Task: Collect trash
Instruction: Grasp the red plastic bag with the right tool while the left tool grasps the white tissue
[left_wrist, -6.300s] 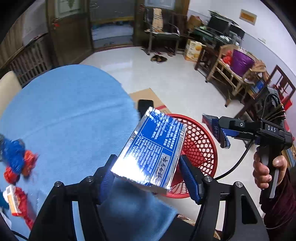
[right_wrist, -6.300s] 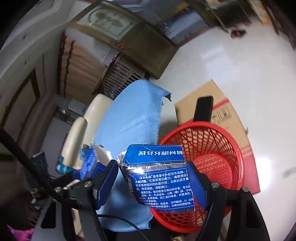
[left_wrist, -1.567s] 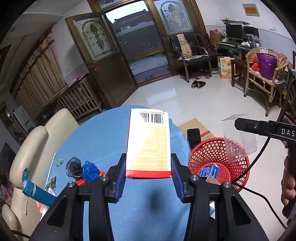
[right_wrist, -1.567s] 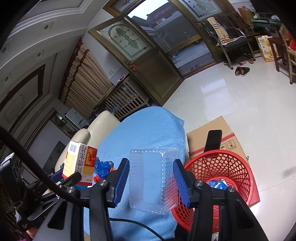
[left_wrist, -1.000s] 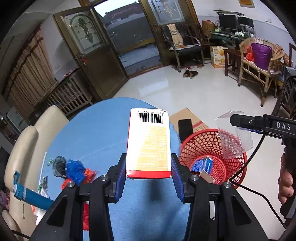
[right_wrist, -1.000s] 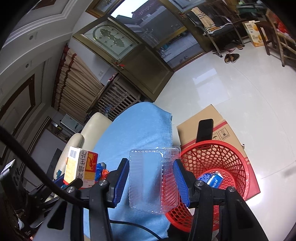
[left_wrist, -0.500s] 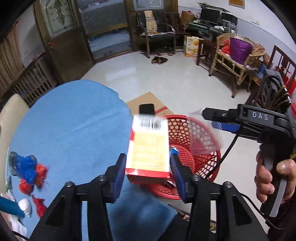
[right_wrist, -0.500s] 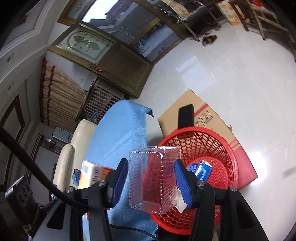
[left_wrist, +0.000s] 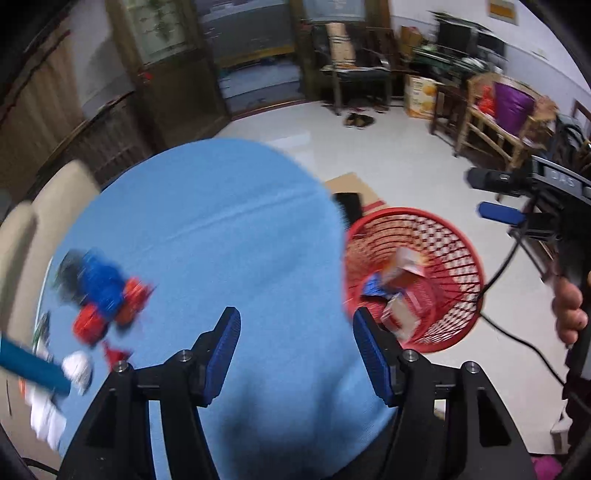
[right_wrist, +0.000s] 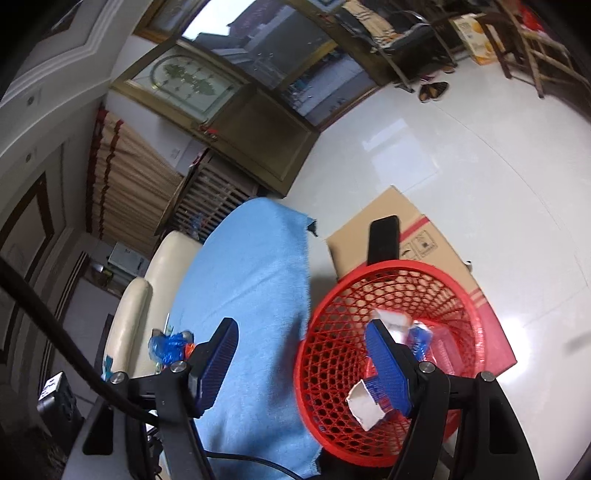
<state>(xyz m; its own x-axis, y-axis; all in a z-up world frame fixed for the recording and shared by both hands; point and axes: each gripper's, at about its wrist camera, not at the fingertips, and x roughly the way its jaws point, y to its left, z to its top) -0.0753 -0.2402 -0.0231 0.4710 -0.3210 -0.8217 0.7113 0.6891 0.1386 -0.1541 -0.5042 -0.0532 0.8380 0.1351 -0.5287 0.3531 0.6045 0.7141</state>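
My left gripper (left_wrist: 295, 350) is opening with nothing between its blue pads, above the round table's blue cloth (left_wrist: 221, 229). My right gripper (right_wrist: 301, 363) is opening too, empty, over the red mesh plastic basket (right_wrist: 332, 354) on the floor, which holds cartons and wrappers (blurred). Blue and red crumpled wrappers (left_wrist: 107, 295) lie on the cloth.

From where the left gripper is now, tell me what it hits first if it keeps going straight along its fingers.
Most likely the blue tablecloth: the left gripper, jaws opening with nothing between them, points down at bare cloth near the table's edge. The red basket sits off to its right, outside that line. Depth is uncertain.
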